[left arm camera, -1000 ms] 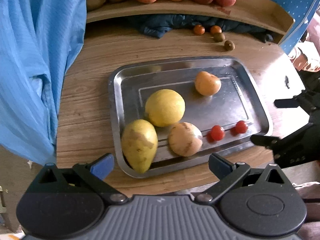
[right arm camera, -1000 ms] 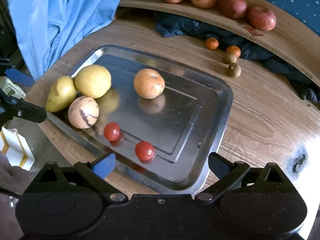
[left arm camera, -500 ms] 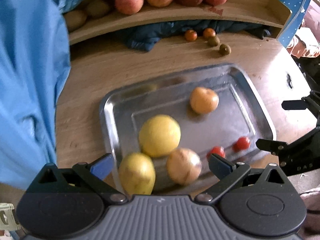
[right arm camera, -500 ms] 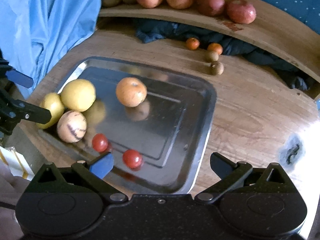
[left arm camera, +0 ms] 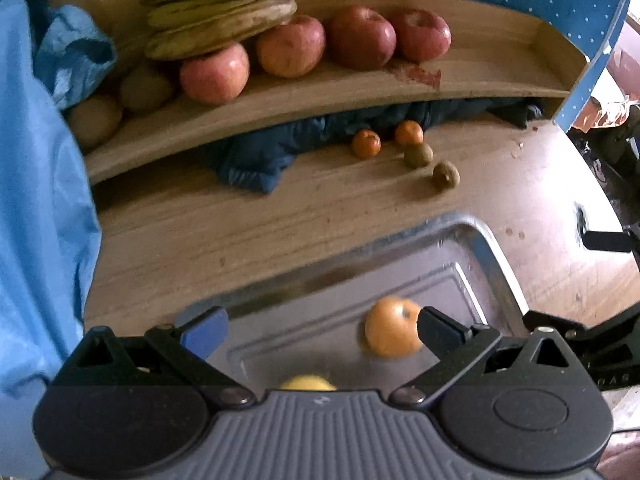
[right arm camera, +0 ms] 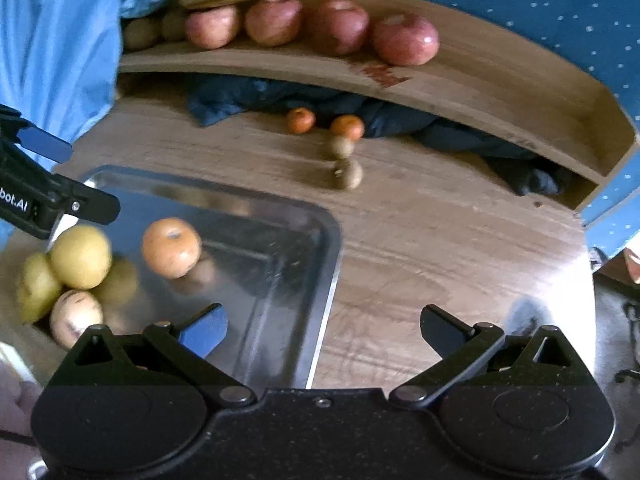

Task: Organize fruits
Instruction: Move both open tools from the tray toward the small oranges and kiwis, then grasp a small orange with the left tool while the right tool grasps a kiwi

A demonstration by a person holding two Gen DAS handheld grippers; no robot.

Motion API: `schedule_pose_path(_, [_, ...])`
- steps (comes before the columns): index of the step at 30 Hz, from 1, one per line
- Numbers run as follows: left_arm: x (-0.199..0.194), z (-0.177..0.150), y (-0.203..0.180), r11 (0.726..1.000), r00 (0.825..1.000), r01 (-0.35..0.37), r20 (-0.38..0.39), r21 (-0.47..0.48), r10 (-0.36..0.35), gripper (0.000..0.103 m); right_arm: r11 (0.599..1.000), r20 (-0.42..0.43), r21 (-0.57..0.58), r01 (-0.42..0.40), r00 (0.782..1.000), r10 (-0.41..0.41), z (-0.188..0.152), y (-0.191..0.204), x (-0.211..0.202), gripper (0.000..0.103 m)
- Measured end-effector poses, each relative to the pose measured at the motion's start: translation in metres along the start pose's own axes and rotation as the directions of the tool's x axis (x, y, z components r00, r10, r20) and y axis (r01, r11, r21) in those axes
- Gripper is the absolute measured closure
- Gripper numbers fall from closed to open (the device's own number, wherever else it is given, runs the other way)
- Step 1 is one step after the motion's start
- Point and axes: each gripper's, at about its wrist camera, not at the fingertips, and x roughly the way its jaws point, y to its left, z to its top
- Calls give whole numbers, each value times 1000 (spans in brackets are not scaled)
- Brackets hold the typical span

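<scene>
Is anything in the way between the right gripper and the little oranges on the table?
No. The right hand-held gripper is open, and only bare table shows before the little oranges. Two small brown fruits sit nearby.

My right hand-held gripper [right arm camera: 322, 330] hangs wide open over the metal tray's [right arm camera: 326, 280] right edge; an orange fruit [right arm camera: 171, 247] sits inside, two small oranges [right arm camera: 301, 120] lie on the bench [right arm camera: 440, 240] beyond.
</scene>
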Motion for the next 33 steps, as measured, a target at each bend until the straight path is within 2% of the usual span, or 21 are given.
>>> schedule_pose_path(14, [42, 36, -3, 998, 998, 57, -26, 29, -56, 0, 997, -32, 53, 56, 998, -55, 25, -11, 20, 1])
schedule_pose_path(22, [61, 58, 0, 997, 998, 60, -17, 43, -59, 0, 993, -2, 88, 85, 996, -85, 43, -17, 31, 1])
schedule_pose_path(27, [71, 68, 3, 994, 993, 112, 26, 20, -112, 0, 989, 6, 124, 76, 997, -78, 55, -18, 43, 1])
schedule_pose_path(33, [78, 80, 1, 977, 976, 205, 68, 52, -208, 0, 991, 37, 115, 70, 997, -75, 59, -15, 59, 1])
